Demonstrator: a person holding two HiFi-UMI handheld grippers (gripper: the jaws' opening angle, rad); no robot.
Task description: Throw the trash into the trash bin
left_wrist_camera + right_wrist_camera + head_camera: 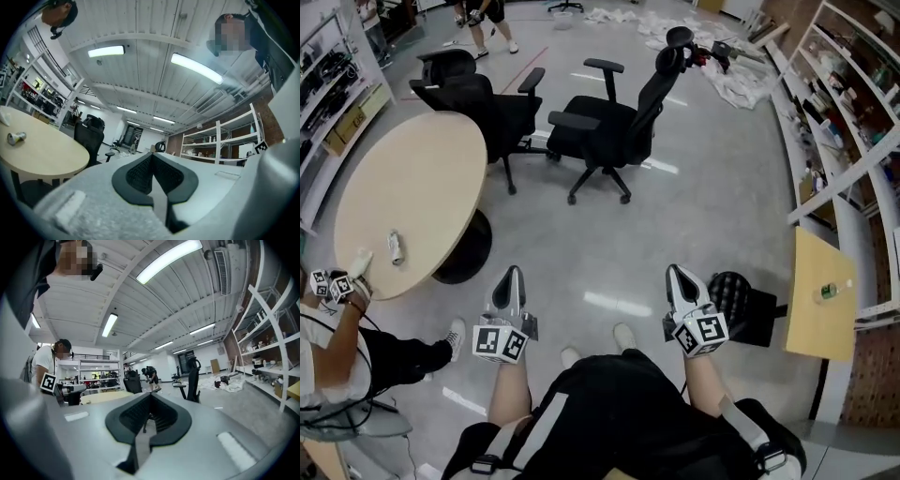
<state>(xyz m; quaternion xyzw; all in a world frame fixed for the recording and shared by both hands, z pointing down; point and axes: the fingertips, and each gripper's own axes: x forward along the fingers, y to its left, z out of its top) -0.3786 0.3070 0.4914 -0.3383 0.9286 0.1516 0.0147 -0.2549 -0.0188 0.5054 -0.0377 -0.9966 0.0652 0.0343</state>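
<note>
A small crumpled can-like piece of trash [396,247] lies near the front edge of the round beige table [412,187]; the left gripper view shows this trash [16,137] at far left. A black mesh trash bin [733,296] stands on the floor just right of my right gripper [675,272]. My left gripper [514,274] hangs over bare floor, right of the table and apart from the trash. Both point forward, about level. The left gripper [151,157] has its pads together with nothing between them, and so does the right gripper [149,397].
Two black office chairs [600,127] stand ahead beyond the table. Another person with a gloved hand [358,265] is at the table's near left edge. Shelving [844,112] lines the right wall, with a small wooden table [814,309] bearing a green bottle [830,291].
</note>
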